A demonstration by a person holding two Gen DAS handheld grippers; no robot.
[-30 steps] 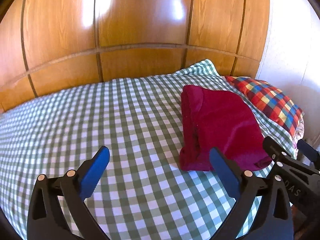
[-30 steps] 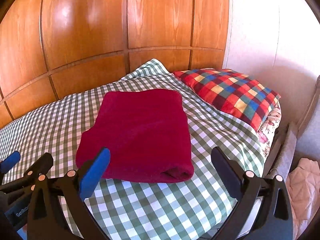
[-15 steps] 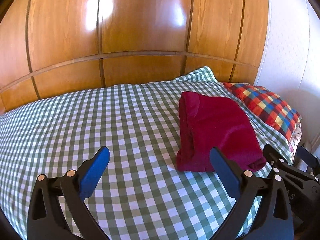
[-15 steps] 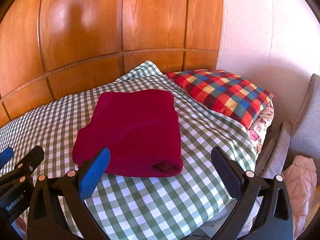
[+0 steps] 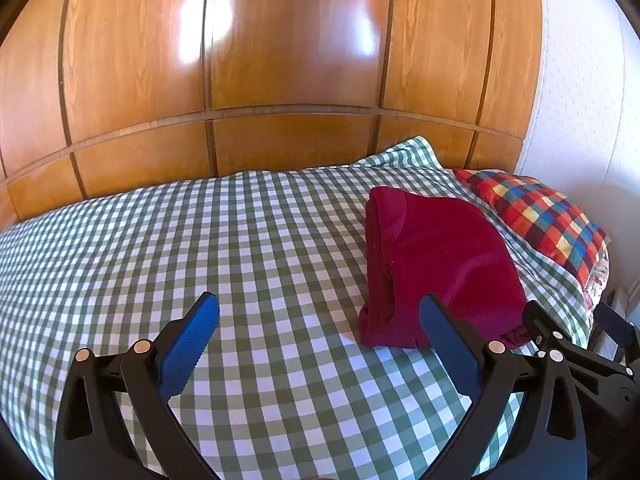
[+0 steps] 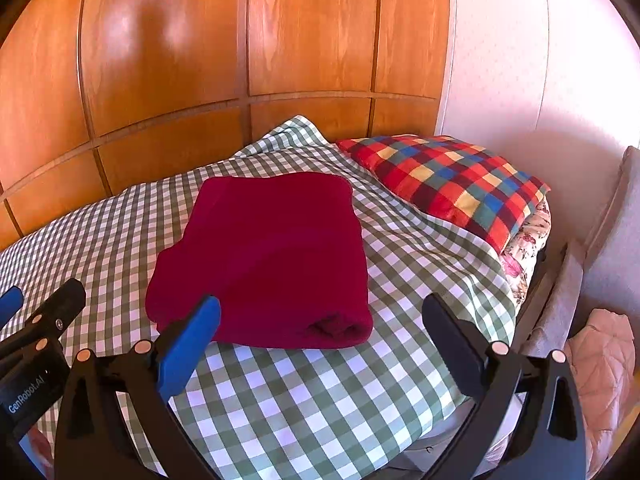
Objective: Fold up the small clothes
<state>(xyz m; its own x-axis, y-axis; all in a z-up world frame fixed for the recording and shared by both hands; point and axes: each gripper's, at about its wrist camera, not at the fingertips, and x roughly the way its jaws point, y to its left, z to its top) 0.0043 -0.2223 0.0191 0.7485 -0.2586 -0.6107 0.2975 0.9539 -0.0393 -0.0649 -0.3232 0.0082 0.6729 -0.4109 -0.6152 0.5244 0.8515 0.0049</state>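
**Folded red garment rests on the checked bed, both grippers empty**

The red garment [image 6: 272, 256] lies folded into a thick rectangle on the green-and-white checked bedspread [image 6: 320, 392]. It is the landmark for everything else. Its rolled, doubled edge faces the near side of the bed, where the layers show as a soft bulge at the front right corner.

Beyond the garment to the right lies a multicoloured checked pillow [image 6: 452, 180], near it but not touching. Behind the garment stands the wooden panelled headboard wall [image 6: 280, 40], well apart from it. A raised corner of checked bedspread sits just behind the garment, against the wood.

The left gripper [image 5: 316, 336] hovers in front of the garment and to its left, above bare bedspread, its jaws spread wide and nothing between them. The blue pad [image 5: 188, 348] of one finger shows clearly.

The right gripper [image 6: 320, 332] hangs directly in front of the garment's near edge, jaws likewise spread wide and empty. In the right wrist view the left gripper appears at the garment's lower left.

A pale quilted fabric [image 6: 604, 372] lies off the bed, far right of the garment.
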